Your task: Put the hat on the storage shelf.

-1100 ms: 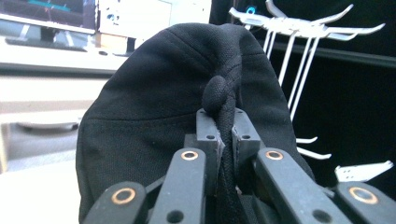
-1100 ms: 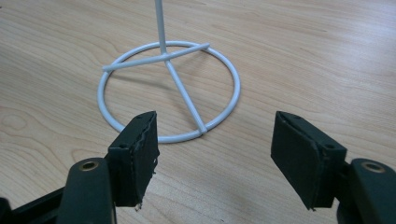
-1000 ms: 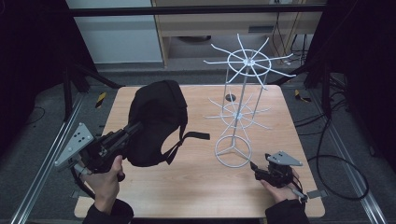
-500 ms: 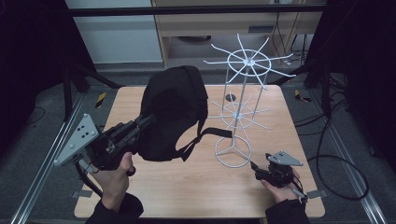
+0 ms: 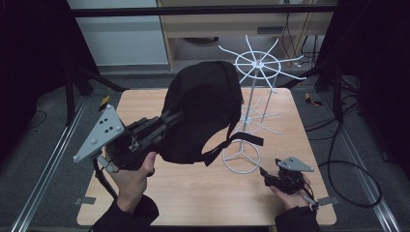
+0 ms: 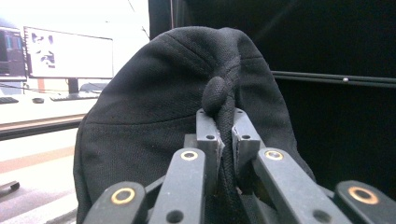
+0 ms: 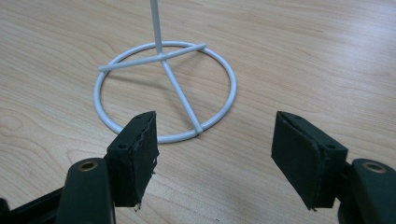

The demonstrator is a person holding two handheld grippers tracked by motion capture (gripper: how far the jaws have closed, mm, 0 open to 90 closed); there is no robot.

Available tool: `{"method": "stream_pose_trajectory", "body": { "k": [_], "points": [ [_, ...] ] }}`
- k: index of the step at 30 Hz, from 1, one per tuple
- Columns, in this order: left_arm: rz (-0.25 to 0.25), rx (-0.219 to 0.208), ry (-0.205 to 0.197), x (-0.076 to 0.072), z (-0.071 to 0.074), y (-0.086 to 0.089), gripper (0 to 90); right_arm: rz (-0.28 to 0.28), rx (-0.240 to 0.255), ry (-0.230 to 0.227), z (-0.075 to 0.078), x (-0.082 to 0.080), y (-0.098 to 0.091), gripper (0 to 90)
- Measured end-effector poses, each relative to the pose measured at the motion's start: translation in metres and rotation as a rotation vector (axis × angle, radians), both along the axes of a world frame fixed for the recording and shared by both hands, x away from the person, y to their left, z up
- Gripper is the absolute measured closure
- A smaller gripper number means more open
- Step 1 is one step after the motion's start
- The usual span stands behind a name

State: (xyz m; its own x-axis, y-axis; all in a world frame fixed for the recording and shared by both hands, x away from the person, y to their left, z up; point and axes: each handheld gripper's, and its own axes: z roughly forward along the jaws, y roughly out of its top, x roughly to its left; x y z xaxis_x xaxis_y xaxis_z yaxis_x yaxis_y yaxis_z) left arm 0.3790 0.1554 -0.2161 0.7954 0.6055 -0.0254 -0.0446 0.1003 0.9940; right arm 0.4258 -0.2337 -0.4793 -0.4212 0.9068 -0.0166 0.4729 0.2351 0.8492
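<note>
So the black cap [image 5: 203, 113] sits mid-frame in the high view, lifted clear off the bench [image 5: 203, 193], crown up near the top ring of the white wire rack [image 5: 251, 92], its strap dangling toward the rack's pole. The left gripper [image 5: 167, 121] comes in from the lower left with its fingers [image 6: 208, 135] clamped tight on the cap's fabric right at the top button [image 6: 215, 95]. Over at the lower right, the right gripper [image 5: 263, 173] rests low by the rack's round base [image 7: 166, 88], fingers [image 7: 135, 149] spread wide apart, nothing between them.
</note>
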Motion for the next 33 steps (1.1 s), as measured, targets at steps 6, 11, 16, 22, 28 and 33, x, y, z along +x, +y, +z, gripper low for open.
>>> {"method": "stream_pose_trajectory", "body": {
  "k": [6, 11, 16, 22, 28, 33],
  "points": [
    [0.004, 0.04, 0.02, 0.012, 0.005, -0.014, 84.6, 0.002, 0.001, 0.002, 0.0, 0.0, 0.0, 31.6],
    [-0.002, 0.073, 0.056, 0.021, -0.005, -0.022, 84.0, 0.003, 0.002, 0.003, 0.0, 0.0, 0.0, 31.6],
    [0.004, 0.095, 0.08, 0.029, -0.015, -0.023, 83.3, 0.004, -0.004, -0.001, -0.001, 0.0, 0.0, 31.6],
    [0.02, 0.111, 0.108, 0.035, -0.026, -0.019, 82.0, 0.003, 0.002, 0.004, 0.0, 0.0, 0.001, 31.5],
    [0.027, 0.131, 0.139, 0.041, -0.039, -0.017, 80.8, 0.003, -0.007, -0.001, -0.001, 0.001, 0.001, 31.4],
    [0.031, 0.144, 0.166, 0.048, -0.05, -0.019, 80.9, 0.002, -0.007, 0.002, -0.001, 0.0, 0.001, 31.3]
  ]
}}
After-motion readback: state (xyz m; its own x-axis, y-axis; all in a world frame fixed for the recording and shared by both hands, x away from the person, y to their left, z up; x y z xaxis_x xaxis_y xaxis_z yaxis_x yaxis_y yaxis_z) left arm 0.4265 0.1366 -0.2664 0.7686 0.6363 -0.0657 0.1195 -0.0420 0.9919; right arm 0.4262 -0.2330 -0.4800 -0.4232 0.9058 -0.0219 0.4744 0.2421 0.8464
